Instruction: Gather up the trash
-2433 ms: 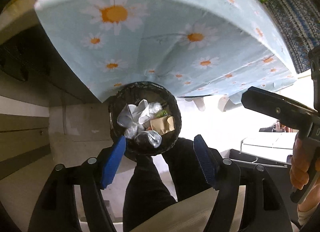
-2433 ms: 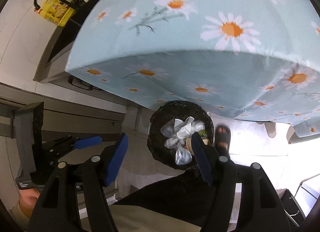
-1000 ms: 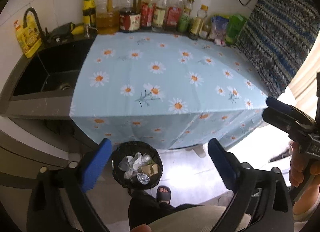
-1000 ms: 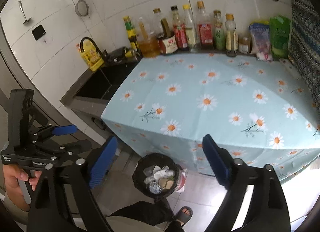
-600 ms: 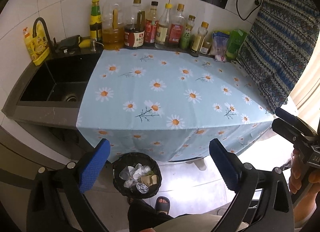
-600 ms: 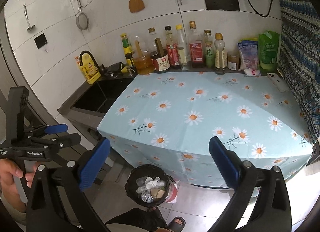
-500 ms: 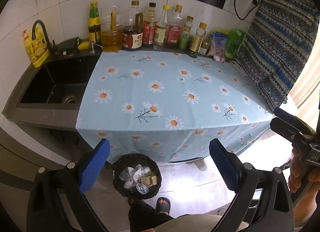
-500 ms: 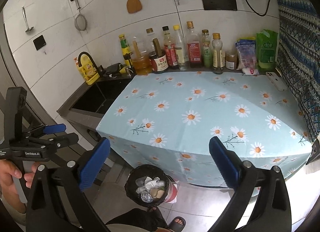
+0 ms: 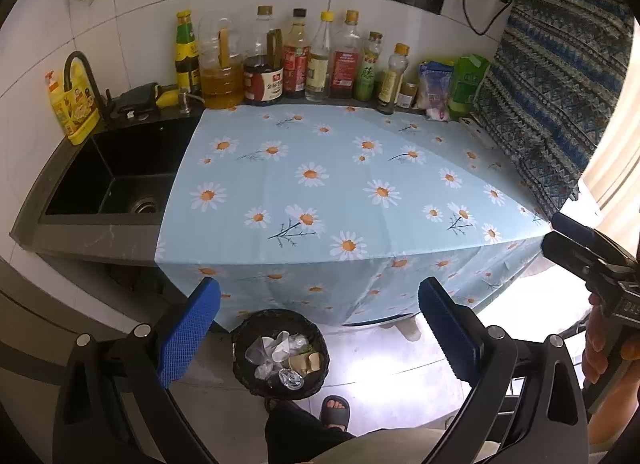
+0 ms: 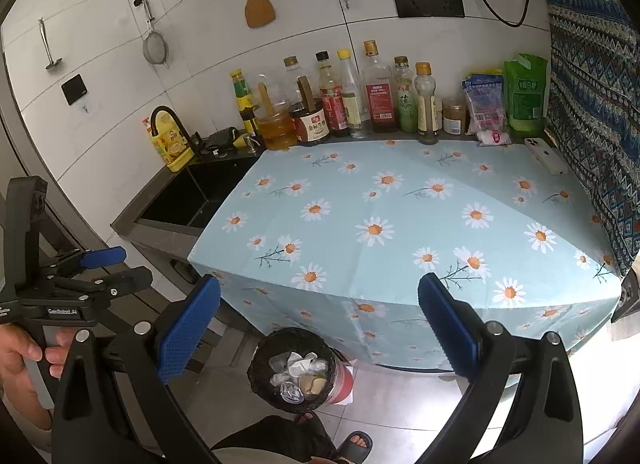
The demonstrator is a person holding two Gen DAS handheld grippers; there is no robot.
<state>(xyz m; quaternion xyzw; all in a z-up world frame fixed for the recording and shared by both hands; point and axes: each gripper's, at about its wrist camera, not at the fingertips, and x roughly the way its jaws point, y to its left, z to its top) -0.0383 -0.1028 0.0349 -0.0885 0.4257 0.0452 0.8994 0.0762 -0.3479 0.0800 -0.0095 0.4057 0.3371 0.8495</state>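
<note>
A black trash bin (image 9: pixel 239 338) (image 10: pixel 256 360) stands on the floor below the counter's front edge. It holds crumpled clear plastic, white paper and brown scraps (image 9: pixel 282 350) (image 10: pixel 300 372). High above it, my left gripper (image 9: pixel 319 298) is open wide with nothing between its blue pads. My right gripper (image 10: pixel 319 296) is just as wide and just as empty. Each also shows at the edge of the other's view: the right gripper (image 9: pixel 551 231) in a hand at the right, the left gripper (image 10: pixel 134 264) in a hand at the left.
A daisy-print cloth (image 9: pixel 360 184) covers the counter. Several bottles (image 9: pixel 296 60) and packets line the tiled wall behind it. A black sink (image 9: pixel 112 180) lies to the left, a phone (image 10: pixel 546 160) at the cloth's far right. The person's sandalled foot (image 9: pixel 335 410) is beside the bin.
Both grippers have risen from close over the bin to well above counter height, and their jaws have spread wider. Over the last half second almost nothing has moved.
</note>
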